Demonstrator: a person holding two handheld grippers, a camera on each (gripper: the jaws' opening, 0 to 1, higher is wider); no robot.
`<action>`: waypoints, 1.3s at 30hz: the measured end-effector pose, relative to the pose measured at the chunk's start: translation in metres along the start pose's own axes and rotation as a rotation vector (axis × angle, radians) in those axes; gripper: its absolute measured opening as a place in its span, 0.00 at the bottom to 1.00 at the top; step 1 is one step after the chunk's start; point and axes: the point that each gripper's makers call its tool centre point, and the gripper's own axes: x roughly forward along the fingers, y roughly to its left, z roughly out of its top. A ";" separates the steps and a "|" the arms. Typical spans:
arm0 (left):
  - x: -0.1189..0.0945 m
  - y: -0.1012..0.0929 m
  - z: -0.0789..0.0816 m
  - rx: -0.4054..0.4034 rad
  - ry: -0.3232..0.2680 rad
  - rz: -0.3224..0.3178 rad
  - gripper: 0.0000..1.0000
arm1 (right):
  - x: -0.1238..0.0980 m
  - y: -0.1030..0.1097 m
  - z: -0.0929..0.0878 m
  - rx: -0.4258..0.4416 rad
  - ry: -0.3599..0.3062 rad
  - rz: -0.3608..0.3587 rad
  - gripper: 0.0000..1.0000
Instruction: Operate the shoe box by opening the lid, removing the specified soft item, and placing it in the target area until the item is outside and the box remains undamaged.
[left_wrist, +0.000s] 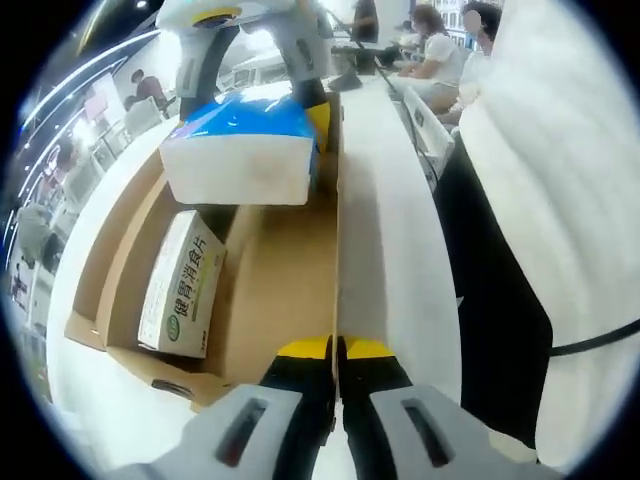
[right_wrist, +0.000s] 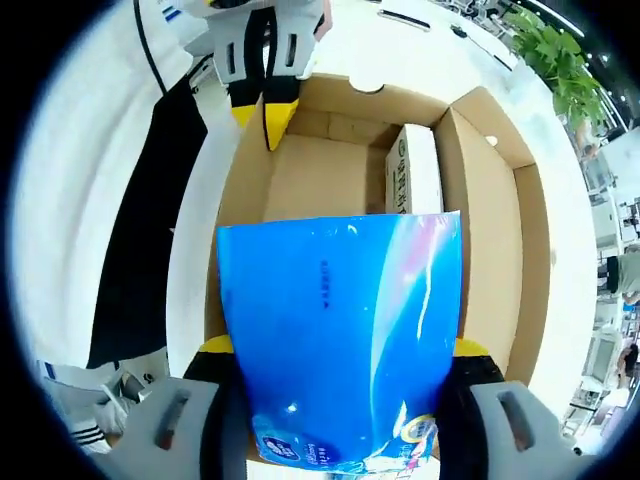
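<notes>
Right claw (right_wrist: 340, 400) is clamped on the blue tissue pack (right_wrist: 340, 330), held above the open shoe box (right_wrist: 490, 220); left claw (left_wrist: 337, 365) pinches the box wall (jaws nearly together). A slack grip could drop the pack onto the medicine carton (left_wrist: 182, 285) below.

looks like a big open-plan office or lab hall tbh. Upper right of the left gripper view there are seated people (left_wrist: 436, 48) lined up along a long white desk (left_wrist: 392, 220), and more chairs (left_wrist: 140, 110) at upper left under bright strip lights. Upper right of the right gripper view has a potted plant (right_wrist: 556, 48).
</notes>
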 end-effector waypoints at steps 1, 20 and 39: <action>0.001 0.000 0.000 0.017 0.002 0.001 0.01 | -0.002 -0.001 0.000 0.005 -0.008 -0.002 0.74; 0.001 0.000 -0.001 0.045 -0.008 0.022 0.01 | -0.035 0.001 -0.012 0.030 -0.021 -0.039 0.74; 0.002 -0.001 -0.001 0.060 -0.009 0.020 0.01 | -0.062 0.016 -0.011 0.060 -0.027 -0.012 0.74</action>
